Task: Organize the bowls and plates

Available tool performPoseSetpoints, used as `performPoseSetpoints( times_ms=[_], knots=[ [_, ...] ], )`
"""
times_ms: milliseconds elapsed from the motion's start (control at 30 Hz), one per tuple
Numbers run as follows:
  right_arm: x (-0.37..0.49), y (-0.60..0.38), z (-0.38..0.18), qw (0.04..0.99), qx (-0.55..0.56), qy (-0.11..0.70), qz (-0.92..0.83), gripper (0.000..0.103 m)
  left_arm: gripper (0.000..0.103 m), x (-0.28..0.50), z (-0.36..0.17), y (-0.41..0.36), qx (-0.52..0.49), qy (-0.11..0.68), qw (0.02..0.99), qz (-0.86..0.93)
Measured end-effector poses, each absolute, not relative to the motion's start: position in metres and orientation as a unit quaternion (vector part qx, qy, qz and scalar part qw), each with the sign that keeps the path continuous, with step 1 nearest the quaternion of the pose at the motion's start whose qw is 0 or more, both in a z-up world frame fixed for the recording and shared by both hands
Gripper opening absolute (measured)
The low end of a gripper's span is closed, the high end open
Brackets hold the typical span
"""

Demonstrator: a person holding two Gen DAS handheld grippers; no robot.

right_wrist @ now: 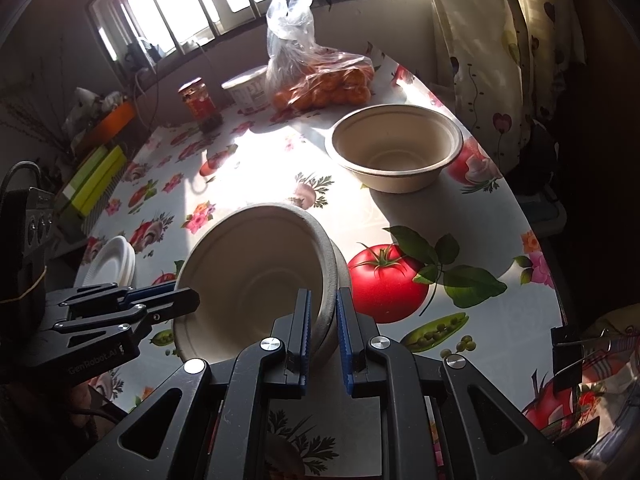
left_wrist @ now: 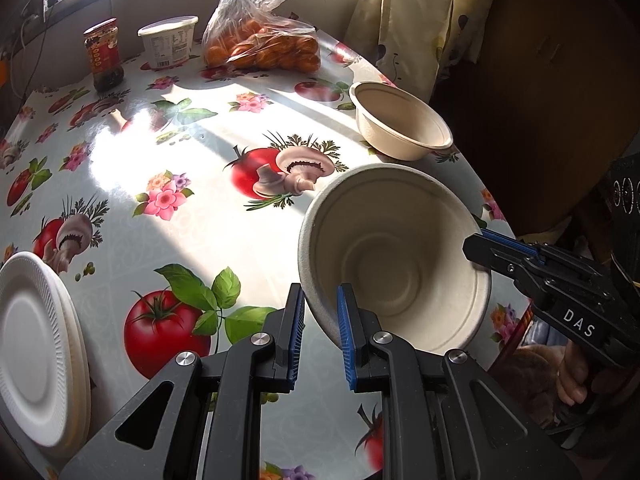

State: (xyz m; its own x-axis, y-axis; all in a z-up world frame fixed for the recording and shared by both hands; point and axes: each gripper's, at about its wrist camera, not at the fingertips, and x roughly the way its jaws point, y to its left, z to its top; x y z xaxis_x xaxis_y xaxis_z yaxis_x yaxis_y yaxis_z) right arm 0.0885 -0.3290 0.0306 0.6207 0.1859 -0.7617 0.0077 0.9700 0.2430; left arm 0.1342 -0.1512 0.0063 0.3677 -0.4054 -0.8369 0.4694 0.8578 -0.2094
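A beige paper bowl (left_wrist: pixel 394 260) is held tilted above the table between both grippers. My left gripper (left_wrist: pixel 318 330) is shut on its near-left rim. My right gripper (right_wrist: pixel 322 334) is shut on the opposite rim of the same bowl (right_wrist: pixel 256 276), and shows in the left wrist view (left_wrist: pixel 492 252) at the bowl's right edge. A second beige bowl (left_wrist: pixel 400 124) stands upright on the table farther back; it also shows in the right wrist view (right_wrist: pixel 394 146). A stack of white foam plates (left_wrist: pixel 36 352) lies at the table's left edge, also in the right wrist view (right_wrist: pixel 110 266).
On the flowered tablecloth (left_wrist: pixel 180 160) at the back stand a red-labelled jar (left_wrist: pixel 103 54), a white tub (left_wrist: pixel 169 40) and a plastic bag of oranges (left_wrist: pixel 264 40). A curtain (right_wrist: pixel 492 40) hangs at the right. Boxes (right_wrist: pixel 92 180) lie left of the table.
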Motion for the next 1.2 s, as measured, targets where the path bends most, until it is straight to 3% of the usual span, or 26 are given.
performPoseSetpoints(
  times_ms=[267,433,1200],
  knots=[
    [0.088,-0.328,0.031,0.893,0.111,0.433,0.052,0.015,0.018,0.135,0.007,-0.151,0.032,0.494,0.828,-0.263],
    [0.087,-0.327,0.031,0.894,0.113,0.43,0.055,0.028,0.024,0.135,0.008,-0.149,0.025,0.491,0.829,-0.265],
    [0.089,-0.345,0.039,0.899,0.132,0.417,0.029,0.028,0.025,0.158,0.027,-0.16,0.028,0.473,0.837,-0.273]
  ],
)
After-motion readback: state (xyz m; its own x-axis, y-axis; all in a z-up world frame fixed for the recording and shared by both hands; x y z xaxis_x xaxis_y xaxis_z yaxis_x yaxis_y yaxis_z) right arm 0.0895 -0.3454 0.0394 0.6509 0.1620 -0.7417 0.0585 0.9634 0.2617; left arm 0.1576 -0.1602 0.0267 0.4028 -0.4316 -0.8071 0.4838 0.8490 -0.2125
